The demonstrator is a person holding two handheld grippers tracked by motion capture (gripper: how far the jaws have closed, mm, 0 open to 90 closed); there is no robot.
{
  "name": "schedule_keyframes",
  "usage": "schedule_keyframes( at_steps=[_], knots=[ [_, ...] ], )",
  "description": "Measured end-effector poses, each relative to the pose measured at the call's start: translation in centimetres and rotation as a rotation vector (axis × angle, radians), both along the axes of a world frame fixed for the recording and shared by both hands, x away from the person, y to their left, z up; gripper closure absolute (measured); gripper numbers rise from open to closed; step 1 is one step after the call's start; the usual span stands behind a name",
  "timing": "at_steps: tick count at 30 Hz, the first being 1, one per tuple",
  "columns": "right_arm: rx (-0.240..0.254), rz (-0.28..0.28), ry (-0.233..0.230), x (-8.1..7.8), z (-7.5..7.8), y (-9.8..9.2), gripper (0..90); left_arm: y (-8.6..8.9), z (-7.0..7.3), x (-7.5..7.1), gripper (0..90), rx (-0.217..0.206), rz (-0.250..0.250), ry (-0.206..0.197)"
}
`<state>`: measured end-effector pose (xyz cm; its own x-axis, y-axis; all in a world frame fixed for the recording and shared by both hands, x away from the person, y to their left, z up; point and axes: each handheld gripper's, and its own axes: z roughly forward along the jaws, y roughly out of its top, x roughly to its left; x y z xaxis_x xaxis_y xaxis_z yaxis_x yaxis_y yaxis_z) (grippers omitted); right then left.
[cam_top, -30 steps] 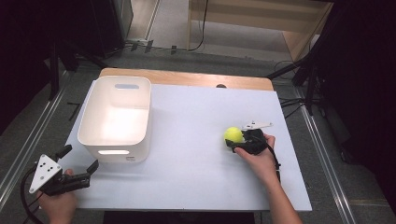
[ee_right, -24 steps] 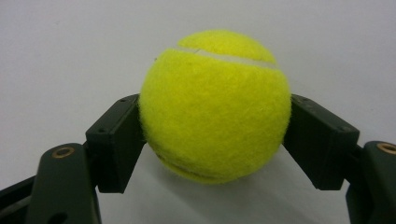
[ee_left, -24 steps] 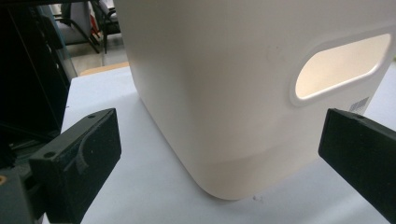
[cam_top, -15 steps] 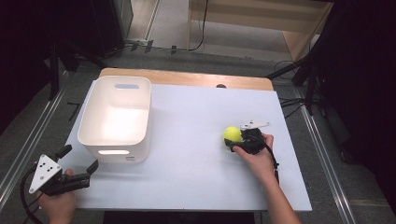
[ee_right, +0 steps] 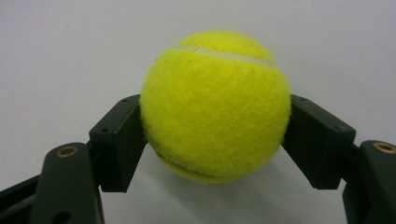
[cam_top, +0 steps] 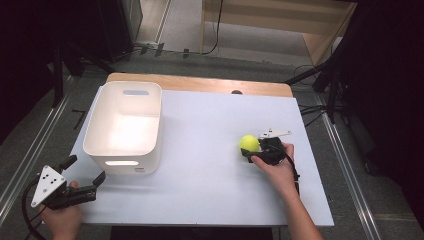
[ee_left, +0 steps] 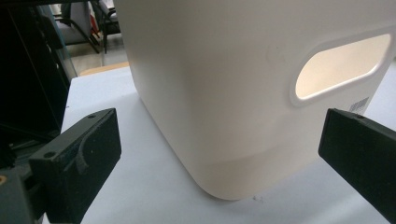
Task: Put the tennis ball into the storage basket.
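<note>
A yellow tennis ball (cam_top: 249,143) lies on the white table (cam_top: 200,190), right of centre. My right gripper (cam_top: 251,149) is shut on it. In the right gripper view both black jaws press the sides of the tennis ball (ee_right: 215,102), with the right gripper (ee_right: 215,135) low over the table. A white plastic bin (cam_top: 122,161) with handle cut-outs stands at the left. My left gripper (cam_top: 87,168) is open at the near left corner of the table. In the left gripper view the left gripper (ee_left: 219,149) points at the rounded corner of the bin (ee_left: 210,70), its jaws wide apart and holding nothing.
A wooden strip (cam_top: 200,84) borders the table's far edge. Metal rails (cam_top: 345,165) run along the floor on both sides. Cables (cam_top: 215,40) and dark stands lie beyond the table. Bare white surface lies between the bin and the ball.
</note>
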<state>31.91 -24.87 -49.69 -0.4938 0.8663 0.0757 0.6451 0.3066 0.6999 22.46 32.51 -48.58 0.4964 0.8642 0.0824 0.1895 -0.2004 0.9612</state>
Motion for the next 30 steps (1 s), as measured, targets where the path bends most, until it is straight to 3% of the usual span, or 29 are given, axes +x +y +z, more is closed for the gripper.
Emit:
schedule_keyframes(
  at_steps=[12,30],
  knots=[
    [0.001,0.035,-0.035,-0.1,1.3,0.6,24.8,0.0,0.0,0.0,0.0,-0.002,0.000,-0.003],
    [0.017,0.085,-0.050,0.0,3.0,2.2,24.8,0.0,0.0,0.0,0.0,-0.003,0.001,-0.002]
  ],
)
